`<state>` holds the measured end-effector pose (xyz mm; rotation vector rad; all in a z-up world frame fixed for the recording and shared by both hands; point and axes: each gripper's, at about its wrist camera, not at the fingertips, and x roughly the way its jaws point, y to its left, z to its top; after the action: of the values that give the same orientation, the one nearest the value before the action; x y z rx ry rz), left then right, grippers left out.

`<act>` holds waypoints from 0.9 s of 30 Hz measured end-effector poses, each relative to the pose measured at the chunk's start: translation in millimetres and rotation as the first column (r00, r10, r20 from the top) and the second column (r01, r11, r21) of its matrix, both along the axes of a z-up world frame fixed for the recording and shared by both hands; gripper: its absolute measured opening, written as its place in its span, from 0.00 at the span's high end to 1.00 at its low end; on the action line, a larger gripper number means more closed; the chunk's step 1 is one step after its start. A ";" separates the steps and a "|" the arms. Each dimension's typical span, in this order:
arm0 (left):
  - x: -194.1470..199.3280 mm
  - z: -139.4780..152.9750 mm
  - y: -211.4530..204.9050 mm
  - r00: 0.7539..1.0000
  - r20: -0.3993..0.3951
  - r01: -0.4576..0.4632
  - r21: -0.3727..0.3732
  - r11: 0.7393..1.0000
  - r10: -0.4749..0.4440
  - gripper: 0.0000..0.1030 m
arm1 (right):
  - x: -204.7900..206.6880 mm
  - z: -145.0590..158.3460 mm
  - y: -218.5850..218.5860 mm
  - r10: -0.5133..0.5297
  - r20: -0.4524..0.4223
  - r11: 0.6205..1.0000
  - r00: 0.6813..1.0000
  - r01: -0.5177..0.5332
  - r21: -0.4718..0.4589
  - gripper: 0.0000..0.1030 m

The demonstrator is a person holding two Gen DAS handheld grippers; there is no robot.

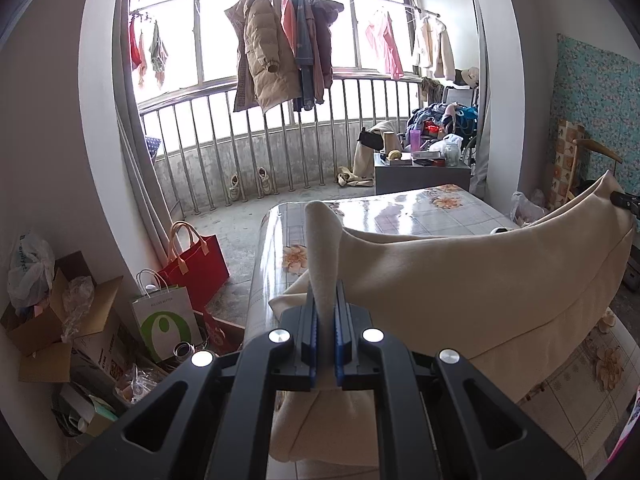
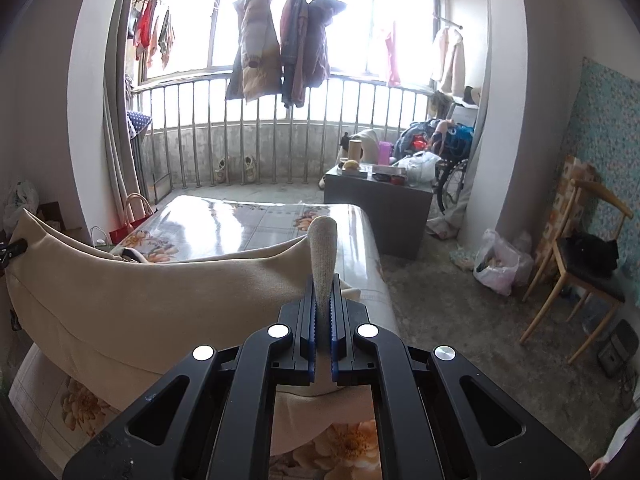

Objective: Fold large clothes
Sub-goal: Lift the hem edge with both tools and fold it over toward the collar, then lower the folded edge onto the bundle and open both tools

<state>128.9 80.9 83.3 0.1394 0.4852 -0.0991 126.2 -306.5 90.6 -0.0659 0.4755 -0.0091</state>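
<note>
A glossy flower-patterned table (image 2: 256, 220) is seen in the foreground. Beyond it, coats (image 1: 264, 48) are hung on a rail before the bright far window, and two pairs of shoes (image 1: 248, 184) are set by the railing. A red tote bag (image 1: 198, 260) and cardboard boxes (image 1: 52, 320) are piled at the left. A cluttered grey cabinet (image 2: 380, 200) and a wooden chair (image 2: 580, 268) are placed at the right.

Ahead of you the far half of the surface (image 2: 240, 224) lies bare; the cream garment (image 2: 160, 292) spans the near half, and a grey cabinet (image 2: 380, 216) stands just beyond its far corner.
</note>
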 end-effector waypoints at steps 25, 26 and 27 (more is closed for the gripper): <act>224.9 -91.7 24.4 0.914 -0.377 -0.171 -0.015 0.985 0.153 0.66 | 199.7 -107.0 -22.5 -0.067 -0.329 0.997 0.942 0.074 0.009 0.70; 221.3 -84.1 27.0 0.925 -0.347 -0.177 -0.027 0.984 0.157 0.66 | 195.3 -100.2 -19.1 -0.066 -0.303 0.998 0.951 0.069 -0.003 0.70; 217.3 -76.2 27.1 0.939 -0.311 -0.170 -0.045 0.984 0.148 0.67 | 194.9 -93.2 -15.1 -0.042 -0.286 0.999 0.957 0.045 0.004 0.70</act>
<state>346.1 108.0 7.1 0.0133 0.8010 0.0217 321.1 -321.6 -2.6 -0.0468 0.7662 -0.0411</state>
